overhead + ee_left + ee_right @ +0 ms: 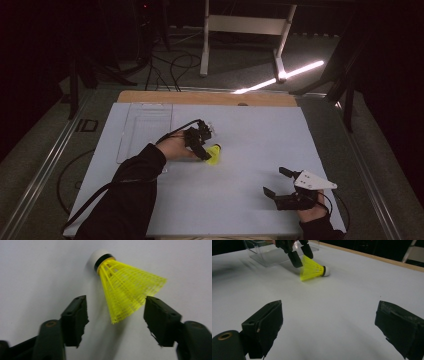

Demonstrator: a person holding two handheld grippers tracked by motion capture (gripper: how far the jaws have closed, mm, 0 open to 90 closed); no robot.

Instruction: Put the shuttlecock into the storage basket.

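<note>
One yellow shuttlecock [126, 290] lies on its side on the white table [250, 140] just beside the clear box [145, 130], skirt between the half-open jaws of the left gripper [206, 154], seemingly untouched, while the right gripper [275, 182] sits wide, well apart.

Tabletop [250, 200]: a flat, pale grey-white sheet covering nearly the whole working surface, with a strip of light wood exposed along its far edge. Directly on it, near the centre, lies a yellow shuttlecock [214, 154] on its side; in the left gripper view its white cork tip with a black band points away from the camera and its open mesh skirt fans toward it. A clear plastic box [145, 131] rests on the far left part of the tabletop, close to the shuttlecock but apart from it. The near right part of the sheet is plain and unmarked.
</note>
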